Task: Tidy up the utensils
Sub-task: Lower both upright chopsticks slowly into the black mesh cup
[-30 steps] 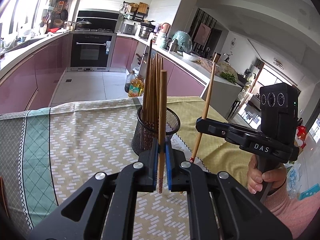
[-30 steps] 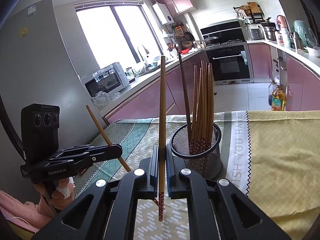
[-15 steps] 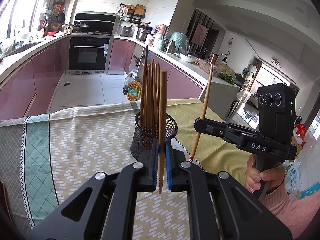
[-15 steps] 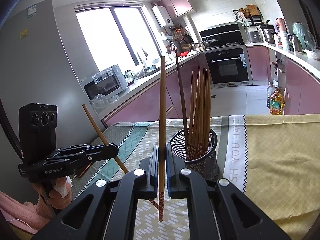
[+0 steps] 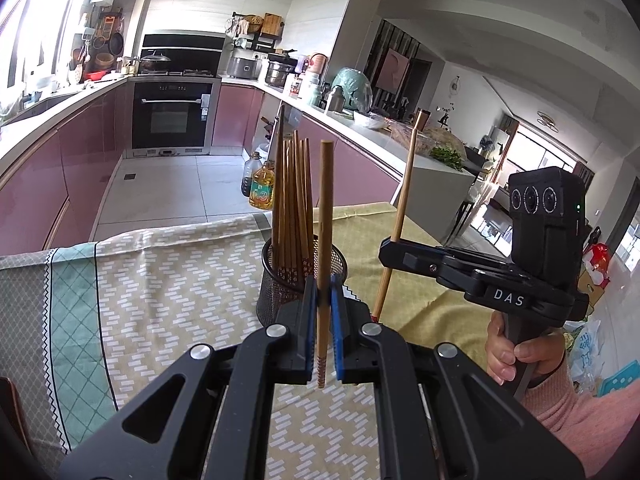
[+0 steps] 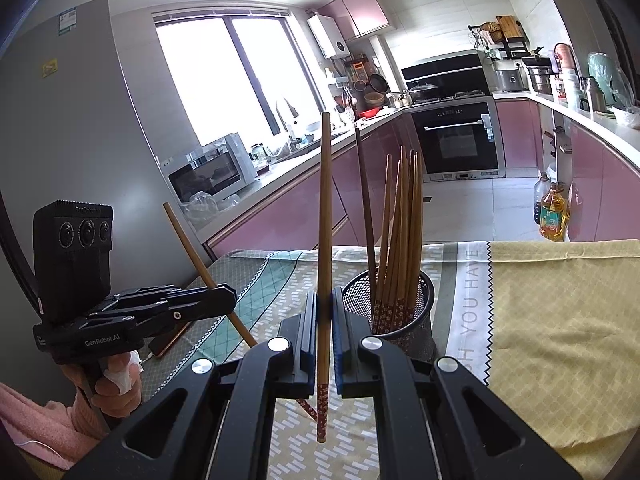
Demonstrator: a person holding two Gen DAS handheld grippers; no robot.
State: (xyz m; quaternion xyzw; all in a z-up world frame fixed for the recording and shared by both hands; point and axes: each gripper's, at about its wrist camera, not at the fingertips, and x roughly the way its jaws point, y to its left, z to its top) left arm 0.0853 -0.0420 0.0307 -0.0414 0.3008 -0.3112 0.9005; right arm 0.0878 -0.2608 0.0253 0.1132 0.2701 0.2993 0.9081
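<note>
- Now both tools are gripping one upright chopstick each: left gripper (image 5: 320,316) on its chopstick (image 5: 324,216), right gripper (image 6: 325,328) on its chopstick (image 6: 324,216)
- Mesh holder (image 6: 416,320) is standing just ahead of both, slightly nearer the right gripper, its mouth facing up along the sticks' long axis

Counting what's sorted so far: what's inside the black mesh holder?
The mesh holder holds a bundle of wooden chopsticks standing upright, patterned ends down. Its bottom is hidden.

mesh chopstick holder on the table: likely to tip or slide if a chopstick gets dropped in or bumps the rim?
Probably tippy: the mesh chopstick holder is a narrow wire cup, and its chopsticks stand far above the rim, leaning to one side. It looks light, so a bump may shift it. The tablecloth under it could slide or bunch.
</note>
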